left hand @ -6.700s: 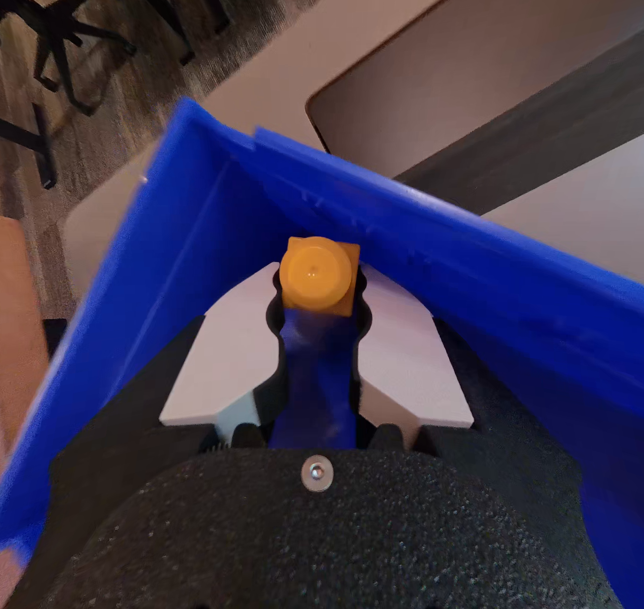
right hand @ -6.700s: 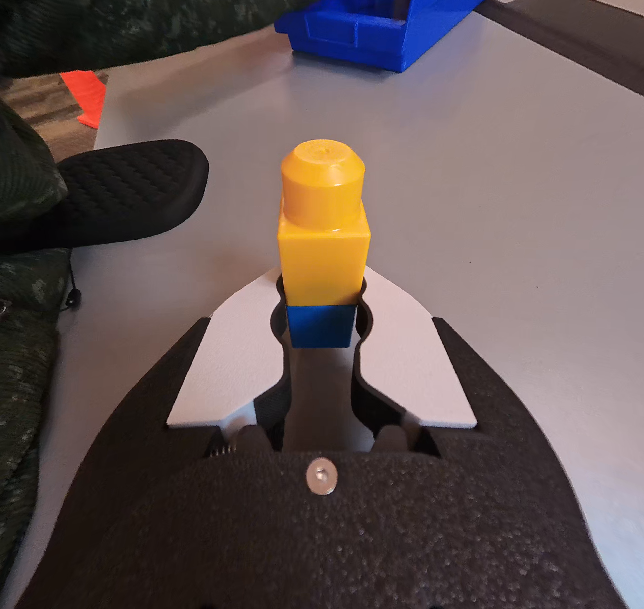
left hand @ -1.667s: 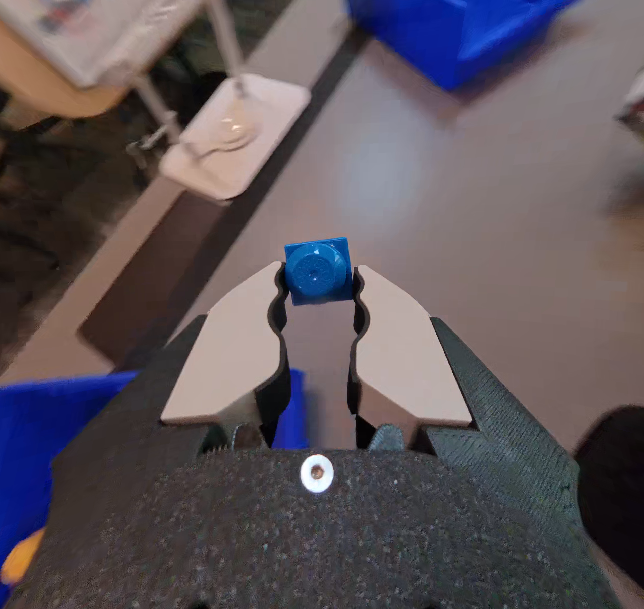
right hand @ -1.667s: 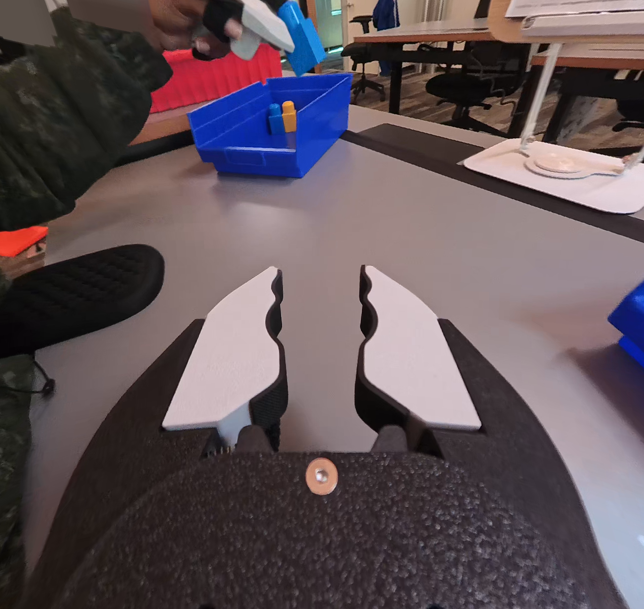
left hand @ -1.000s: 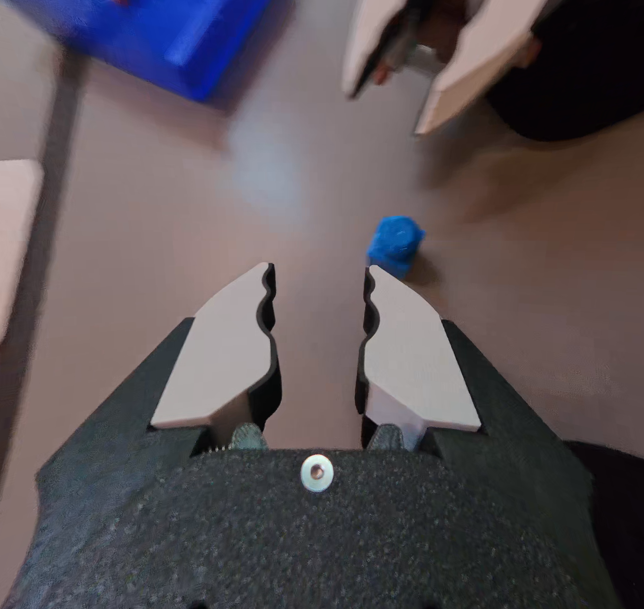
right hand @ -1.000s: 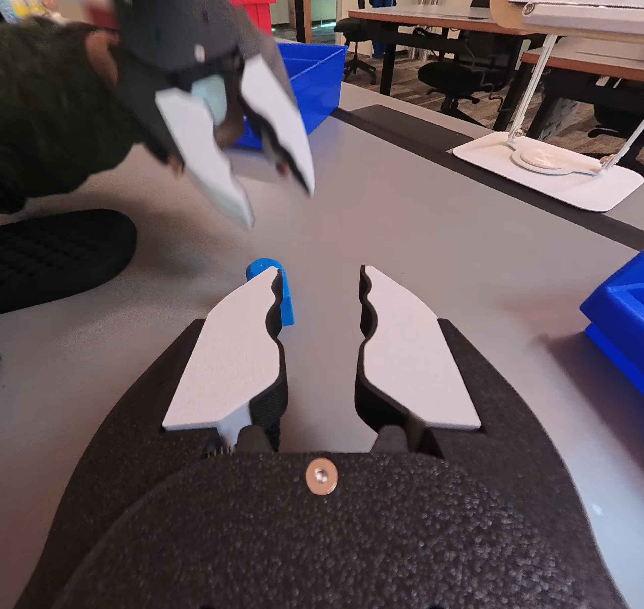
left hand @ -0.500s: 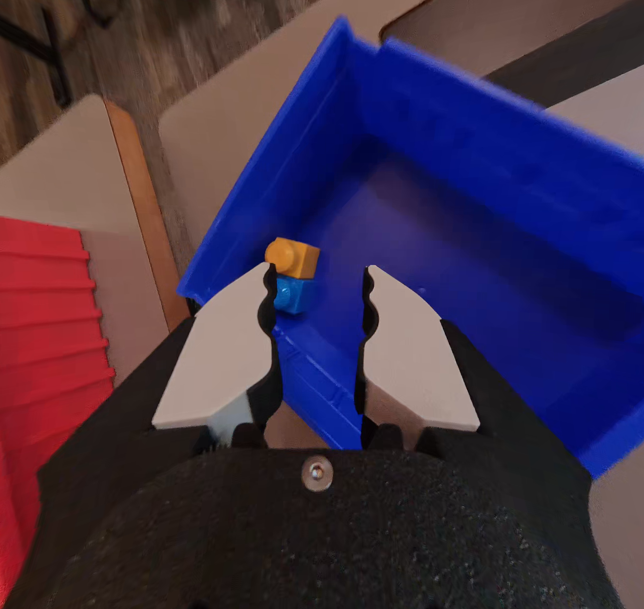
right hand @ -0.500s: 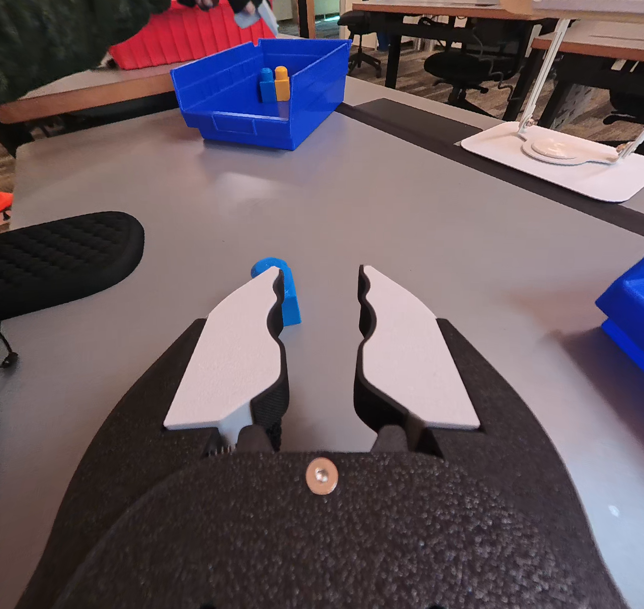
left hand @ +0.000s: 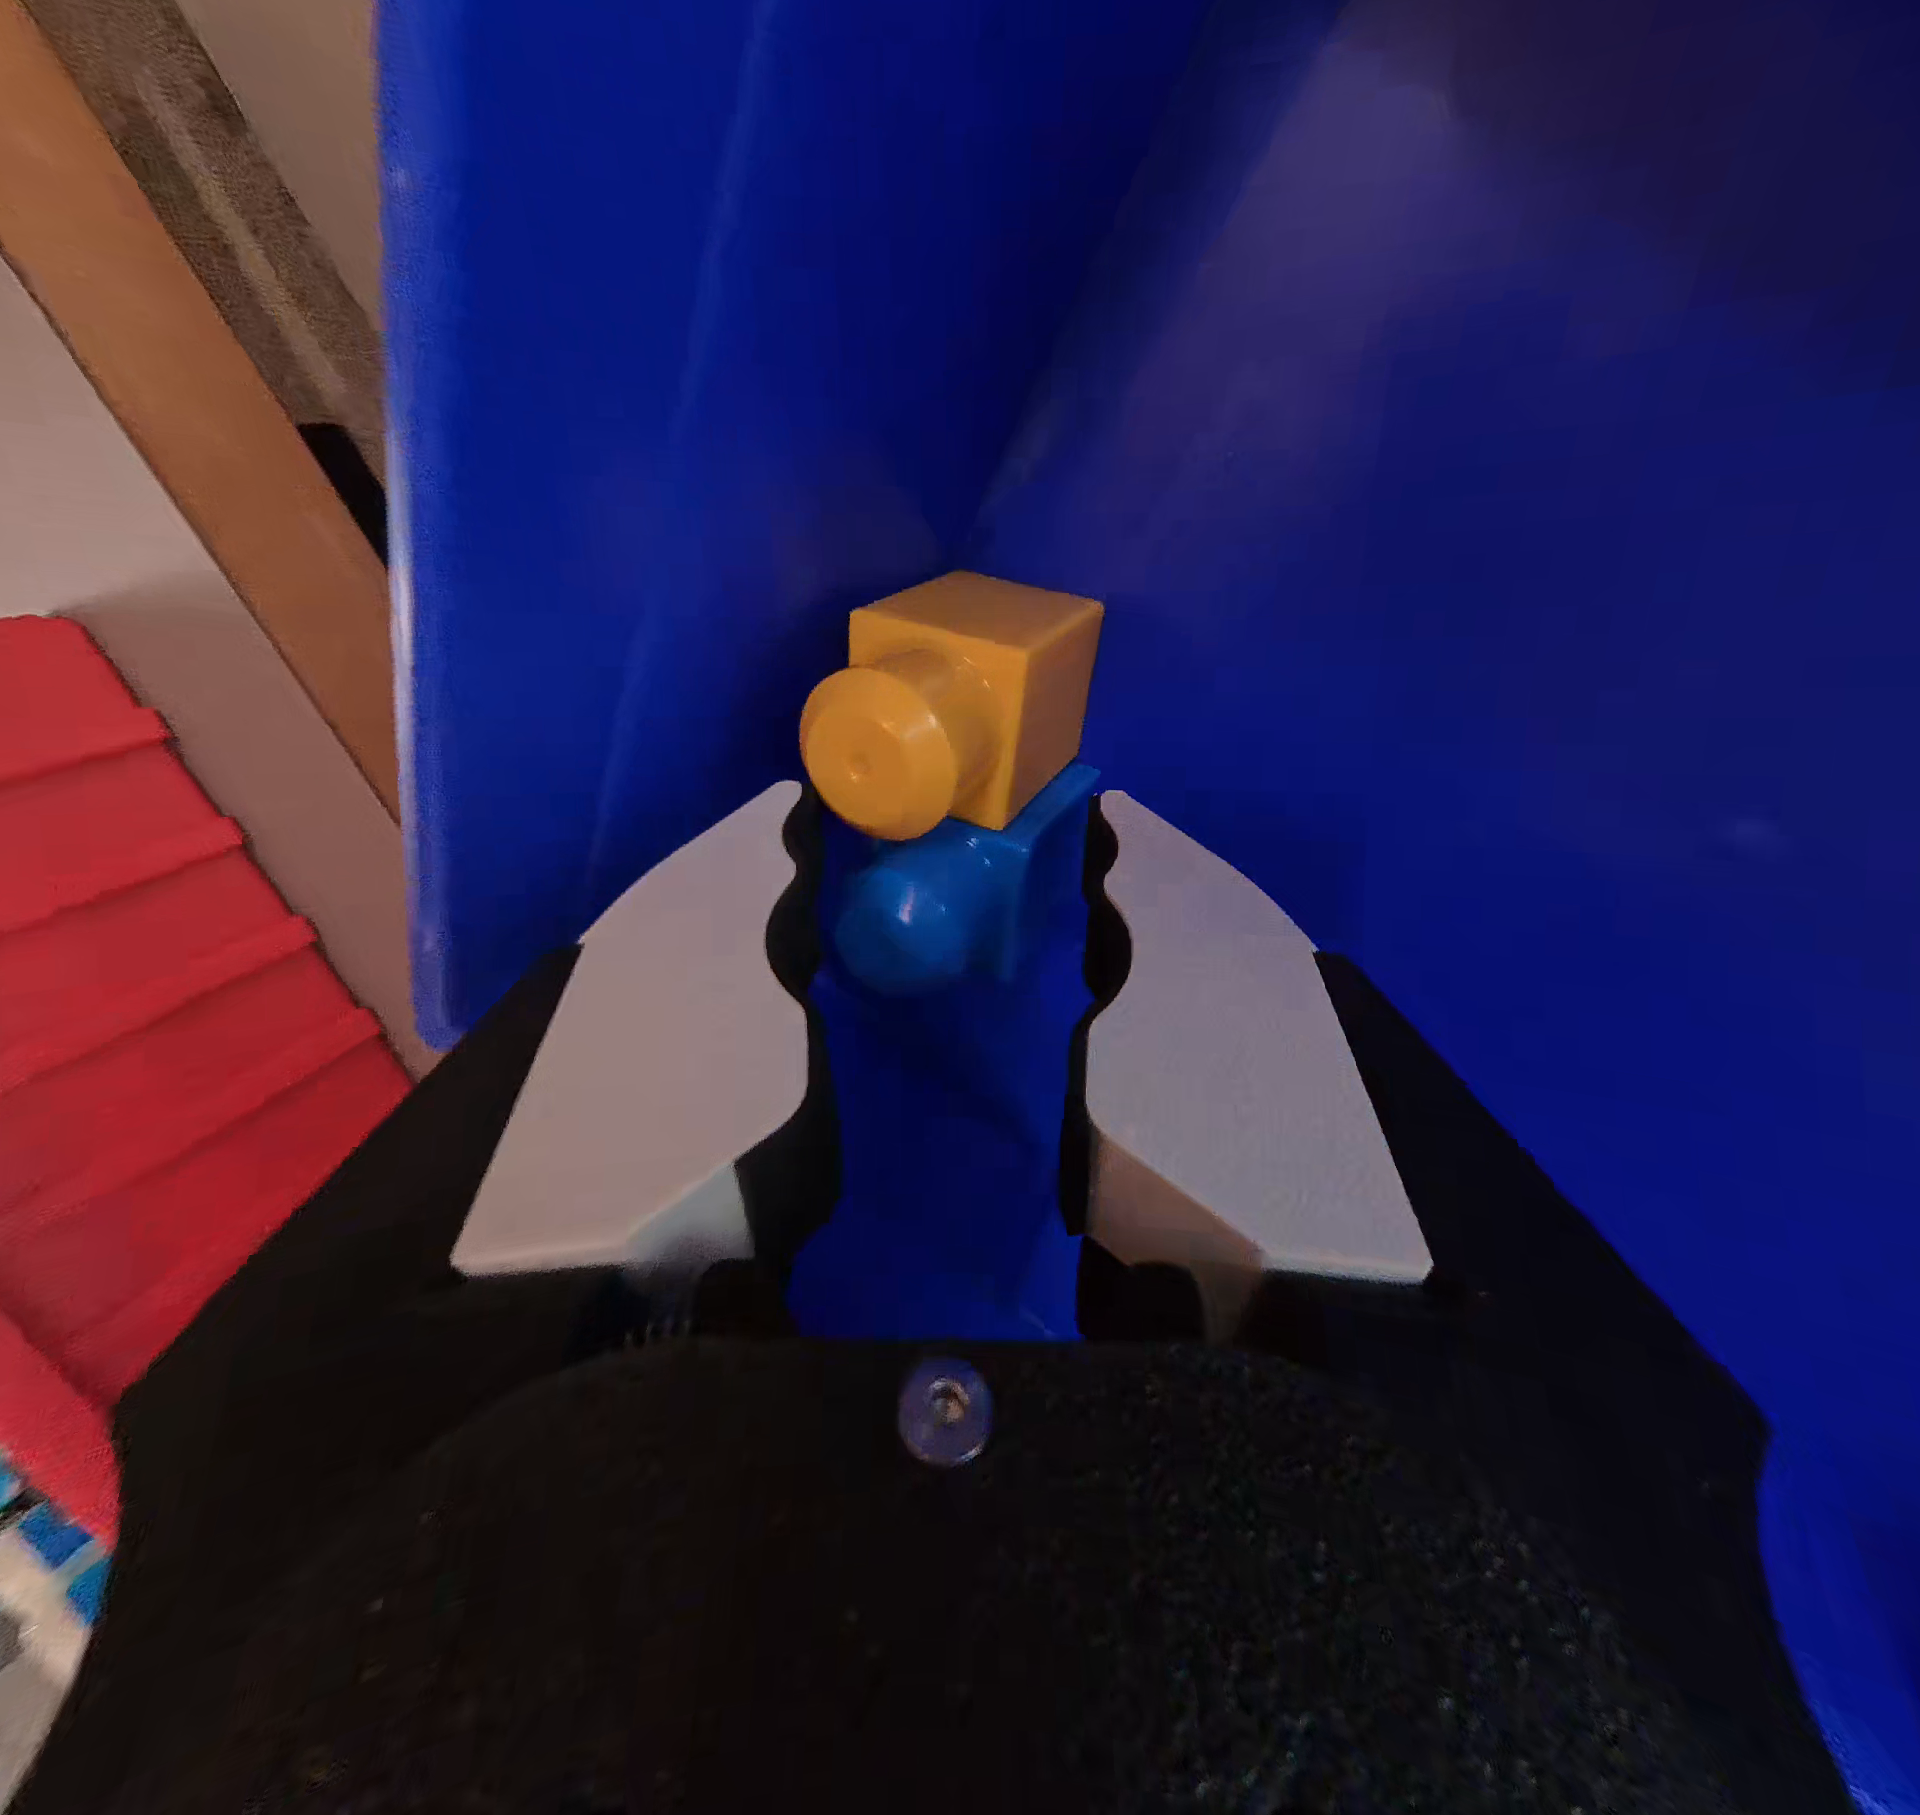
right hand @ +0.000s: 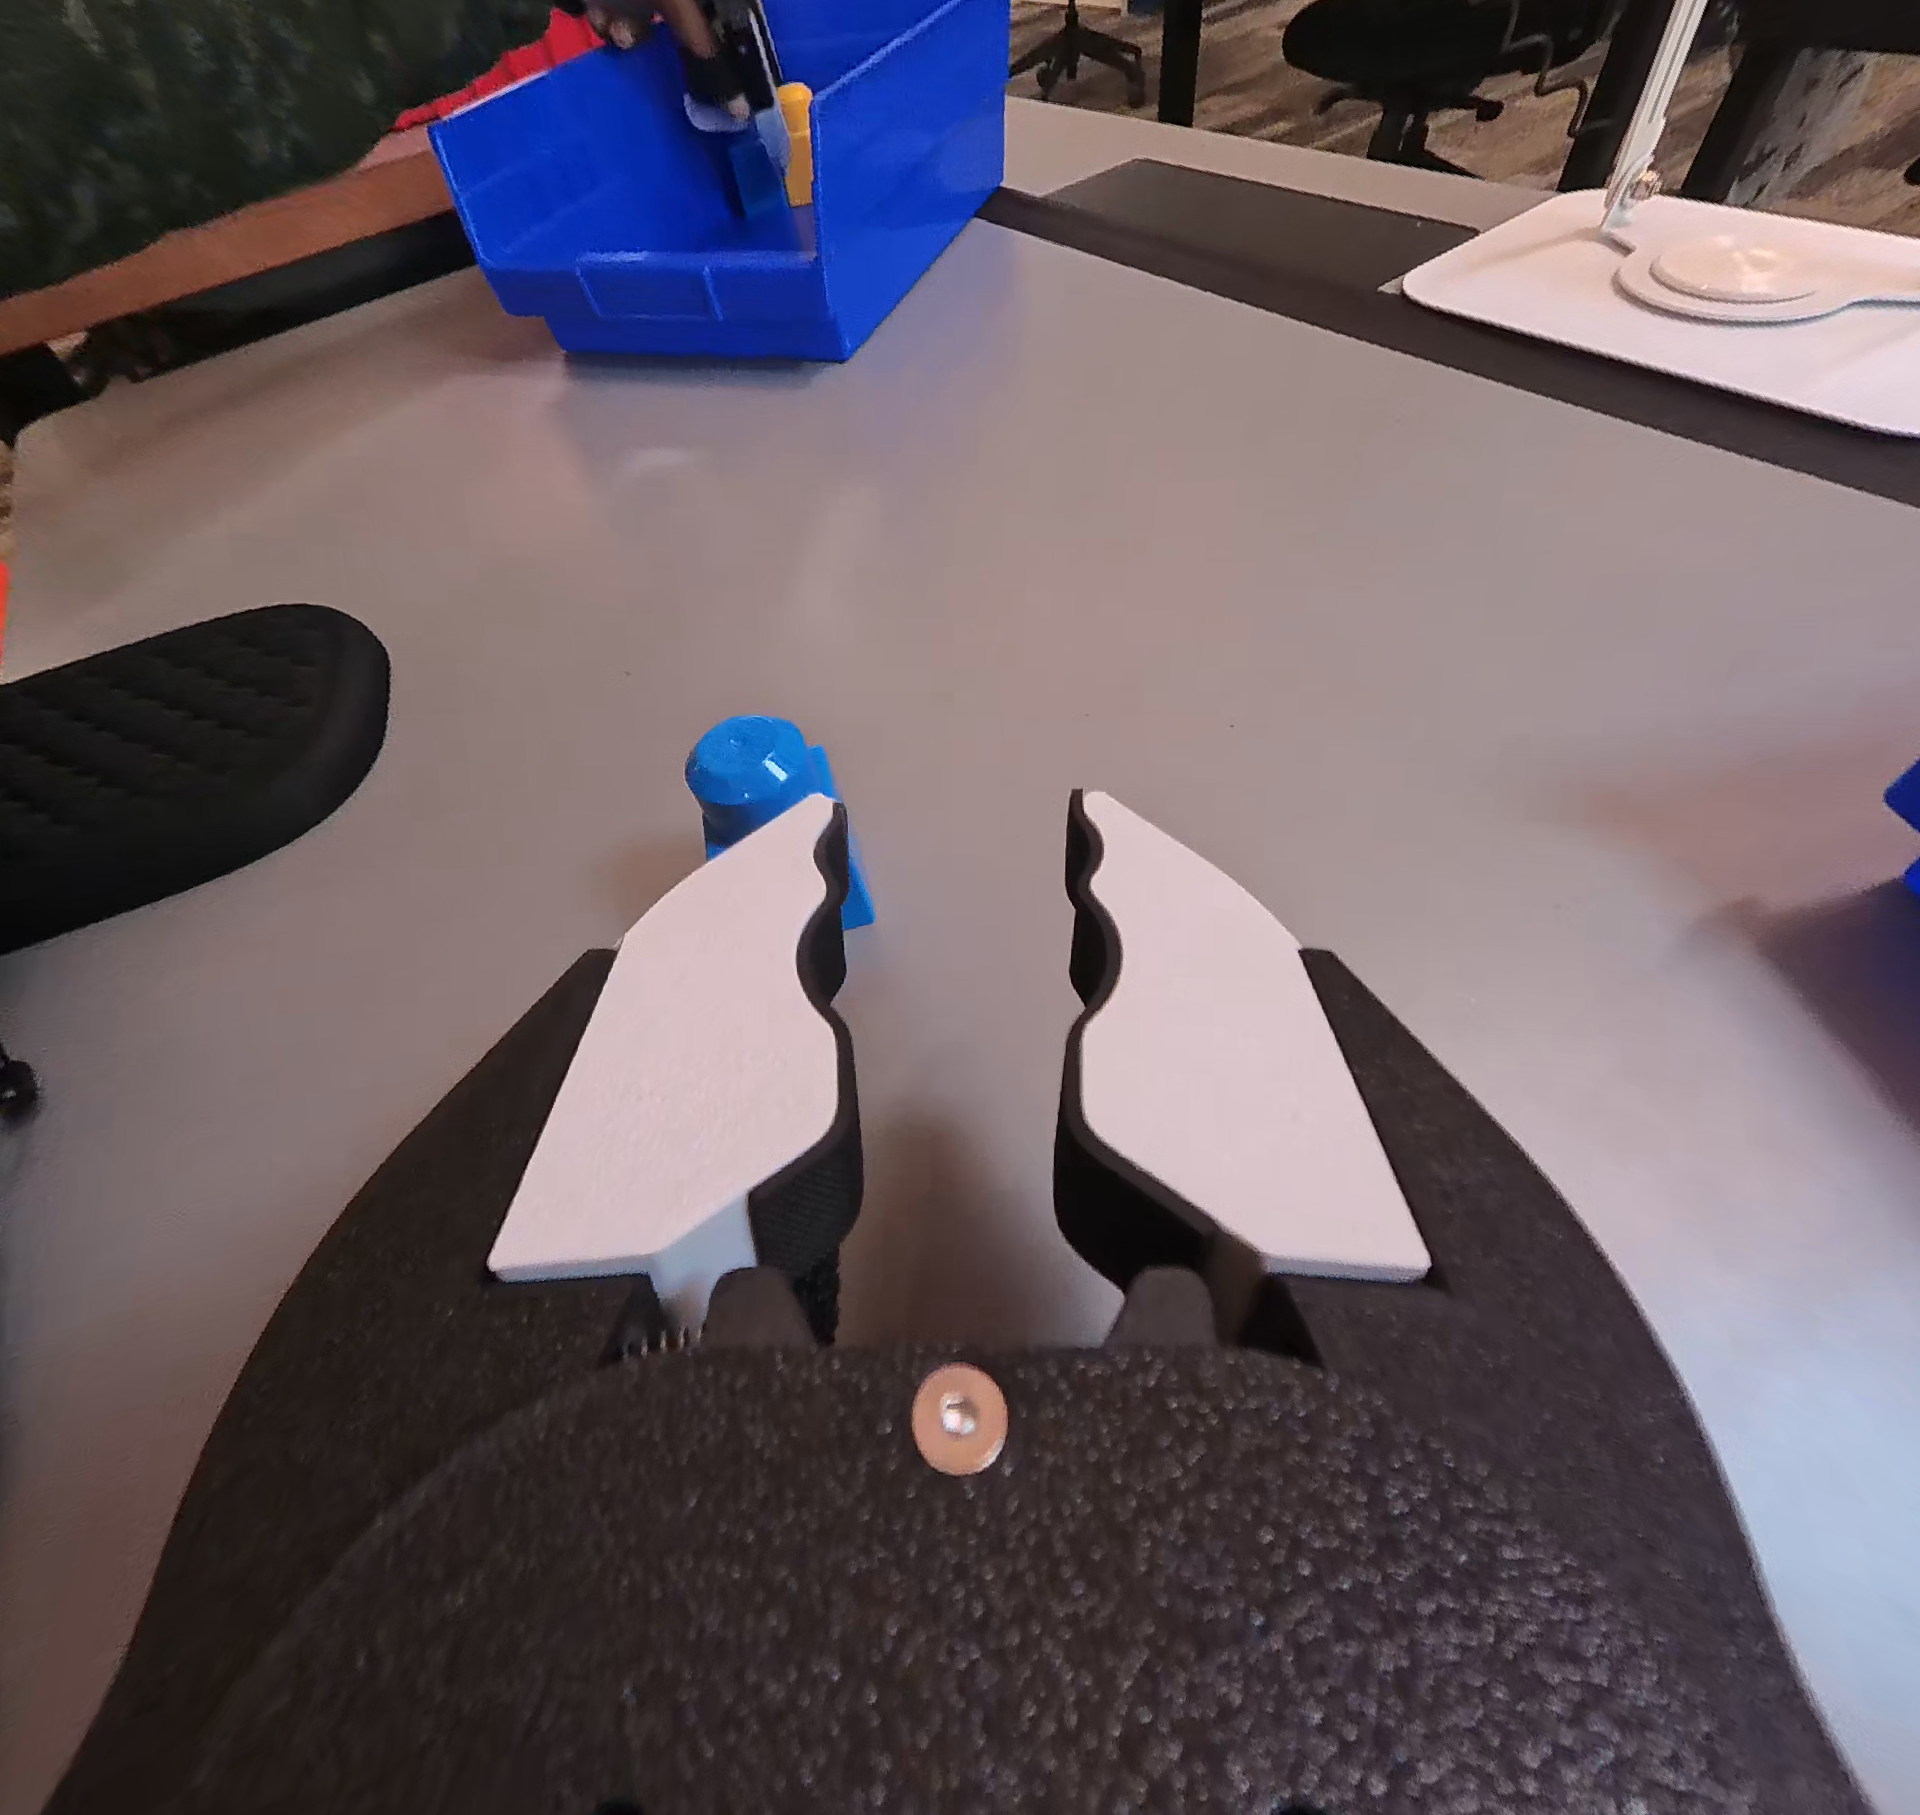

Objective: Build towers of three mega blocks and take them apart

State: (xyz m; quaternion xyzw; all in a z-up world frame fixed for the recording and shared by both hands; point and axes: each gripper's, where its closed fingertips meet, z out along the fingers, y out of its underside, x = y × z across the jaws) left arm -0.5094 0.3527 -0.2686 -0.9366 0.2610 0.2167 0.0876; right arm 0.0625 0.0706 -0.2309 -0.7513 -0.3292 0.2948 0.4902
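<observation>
Left gripper [left hand: 940, 892] sits down inside the blue bin [left hand: 1455, 415], jaws parted around the blue block [left hand: 935, 908], not clearly pinching it yet; a gap shows on the left side at least. Orange block [left hand: 971, 700] stands right behind, touching or nearly touching the blue one, both tucked into the bin's corner.

Risks: closing off-centre could clip the orange block's stud and drag both up, or tip one over. Bin wall is close, so a fingertip could catch it and shove the bin. A shallow pinch on the round stud would likely slip.

Right gripper [right hand: 951, 892] hovers low over the table [right hand: 1143, 570], wide open, empty. A second blue block [right hand: 764, 809] stands upright on the table just past its left finger; any sideways drift would knock it flat.

Surface: smooth grey tabletop, a dark strip across the far side, a white lamp base [right hand: 1714, 300] beyond it. Black padded rest [right hand: 177, 757] at left. Another blue bin edge at far right. Room: office desks and black chairs [right hand: 1392, 40].
</observation>
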